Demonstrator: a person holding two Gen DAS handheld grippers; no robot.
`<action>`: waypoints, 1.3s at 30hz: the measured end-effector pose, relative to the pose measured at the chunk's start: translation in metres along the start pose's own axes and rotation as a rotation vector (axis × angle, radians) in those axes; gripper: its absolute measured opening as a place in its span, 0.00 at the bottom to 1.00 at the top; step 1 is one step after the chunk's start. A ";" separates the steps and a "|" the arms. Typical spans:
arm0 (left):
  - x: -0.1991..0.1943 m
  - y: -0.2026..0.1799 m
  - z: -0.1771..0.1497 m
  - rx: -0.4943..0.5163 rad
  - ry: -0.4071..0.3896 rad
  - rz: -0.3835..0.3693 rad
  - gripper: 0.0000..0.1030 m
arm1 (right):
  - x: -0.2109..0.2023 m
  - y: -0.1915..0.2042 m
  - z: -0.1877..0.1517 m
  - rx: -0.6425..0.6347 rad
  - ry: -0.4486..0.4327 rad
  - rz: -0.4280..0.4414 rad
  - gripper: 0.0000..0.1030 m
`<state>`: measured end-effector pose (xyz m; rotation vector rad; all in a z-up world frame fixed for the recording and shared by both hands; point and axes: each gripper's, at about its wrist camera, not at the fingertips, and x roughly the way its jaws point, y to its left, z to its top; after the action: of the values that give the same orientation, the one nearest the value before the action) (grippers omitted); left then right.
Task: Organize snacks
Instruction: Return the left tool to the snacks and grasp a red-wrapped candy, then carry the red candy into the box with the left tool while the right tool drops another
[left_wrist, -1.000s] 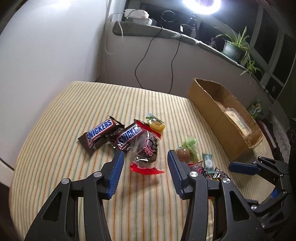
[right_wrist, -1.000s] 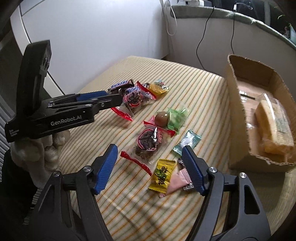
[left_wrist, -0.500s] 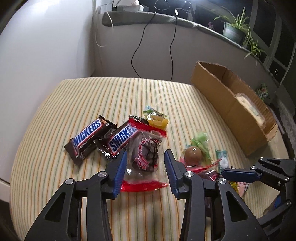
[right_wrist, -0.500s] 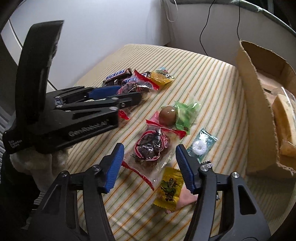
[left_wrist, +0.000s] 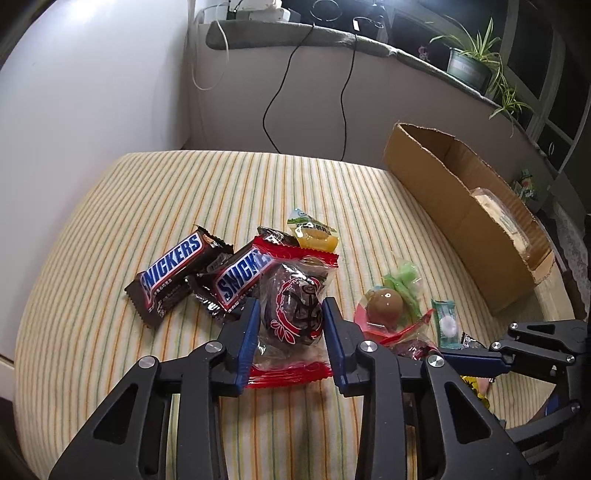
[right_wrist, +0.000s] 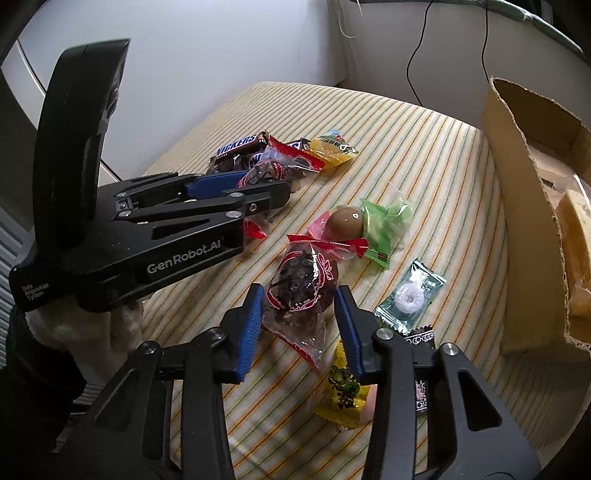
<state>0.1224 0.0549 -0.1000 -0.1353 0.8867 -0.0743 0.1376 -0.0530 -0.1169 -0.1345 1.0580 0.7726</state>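
Observation:
Snacks lie scattered on a striped tablecloth (left_wrist: 147, 199). In the left wrist view my left gripper (left_wrist: 290, 308) straddles a clear red-edged packet of dark snack (left_wrist: 295, 317). Its jaws are closing and the blue pads (left_wrist: 248, 332) touch the wrapper's two sides. In the right wrist view my right gripper (right_wrist: 300, 295) is closing on a second packet of the same kind (right_wrist: 301, 284), with its pads against the wrapper's sides. Both packets still rest on the cloth. The left gripper (right_wrist: 280, 195) also shows at the left of the right wrist view.
Two Snickers bars (left_wrist: 173, 266) and a yellow jelly (left_wrist: 316, 236) lie beside the left packet. A brown ball snack (right_wrist: 345, 223), green wrapper (right_wrist: 386, 225), mint (right_wrist: 408, 295) and yellow candy (right_wrist: 341, 395) surround the right one. An open cardboard box (left_wrist: 443, 184) holding a wrapped cake stands at right.
Both grippers have come down and forward over their red-edged packets. Their jaws have narrowed from wide apart to touching the wrappers.

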 end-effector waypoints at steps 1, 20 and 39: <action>-0.002 0.000 -0.001 -0.002 -0.004 -0.002 0.31 | -0.001 0.000 0.000 0.004 -0.002 0.006 0.39; -0.042 -0.005 0.014 -0.019 -0.102 -0.013 0.31 | -0.061 0.000 -0.015 0.016 -0.118 0.039 0.34; -0.020 -0.089 0.076 0.090 -0.137 -0.119 0.31 | -0.158 -0.067 -0.035 0.127 -0.288 -0.090 0.33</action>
<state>0.1678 -0.0239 -0.0240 -0.1080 0.7370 -0.2132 0.1131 -0.1980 -0.0222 0.0372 0.8183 0.6201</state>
